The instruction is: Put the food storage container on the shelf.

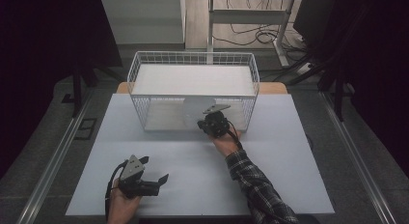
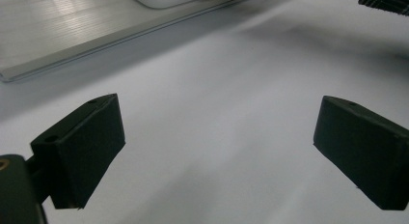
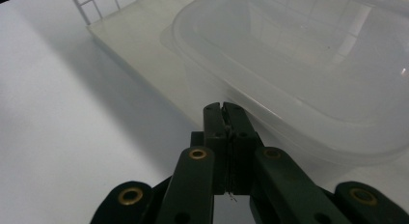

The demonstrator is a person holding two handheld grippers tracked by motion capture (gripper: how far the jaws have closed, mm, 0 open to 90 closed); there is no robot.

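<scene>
Right tongs (image 1: 205, 121) pressing clenched at a translucent lid (image 1: 197, 111) by the wire basket (image 1: 193, 58), left tongs (image 1: 156, 174) resting released near the surface's (image 1: 270, 175) front-left corner

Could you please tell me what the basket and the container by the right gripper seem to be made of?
The basket looks like white-coated metal wire: thin rods in an open grid. The container looks like translucent, frosted plastic: the grid shows faintly through its smooth, softly glossy wall.
</scene>
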